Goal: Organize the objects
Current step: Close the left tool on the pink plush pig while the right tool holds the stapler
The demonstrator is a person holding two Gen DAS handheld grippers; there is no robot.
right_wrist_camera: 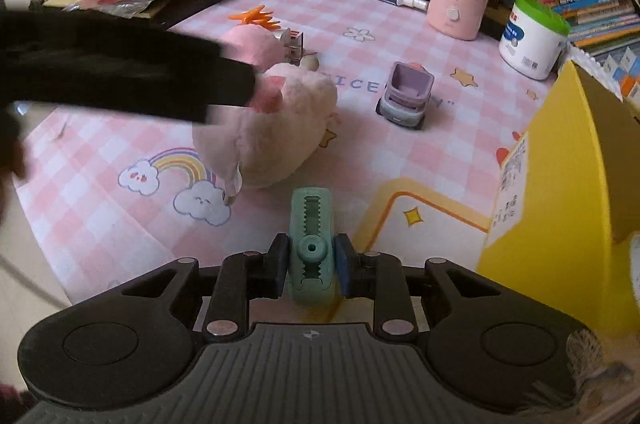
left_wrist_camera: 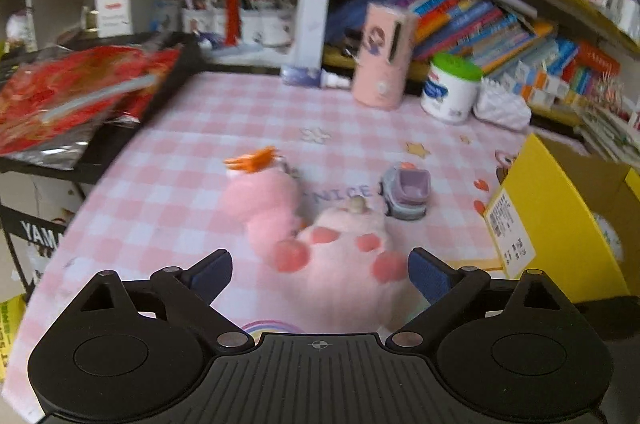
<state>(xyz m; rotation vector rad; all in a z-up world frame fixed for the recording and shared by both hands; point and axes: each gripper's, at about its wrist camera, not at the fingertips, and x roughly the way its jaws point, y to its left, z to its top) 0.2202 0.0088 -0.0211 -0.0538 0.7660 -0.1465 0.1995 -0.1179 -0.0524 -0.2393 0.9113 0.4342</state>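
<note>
The plush paw (left_wrist_camera: pixel 344 264) is found on the checked mat just left of the yellow box (left_wrist_camera: pixel 560 224), between the spread, empty fingers of the left gripper (left_wrist_camera: pixel 320 274); it is judged soft and light, best pinched across its thick middle. A green clip (right_wrist_camera: pixel 311 248), stiff and probably slippery, is clamped by the right gripper (right_wrist_camera: pixel 311 256) near the box. What the box holds cannot be seen, its opening being blurred
</note>
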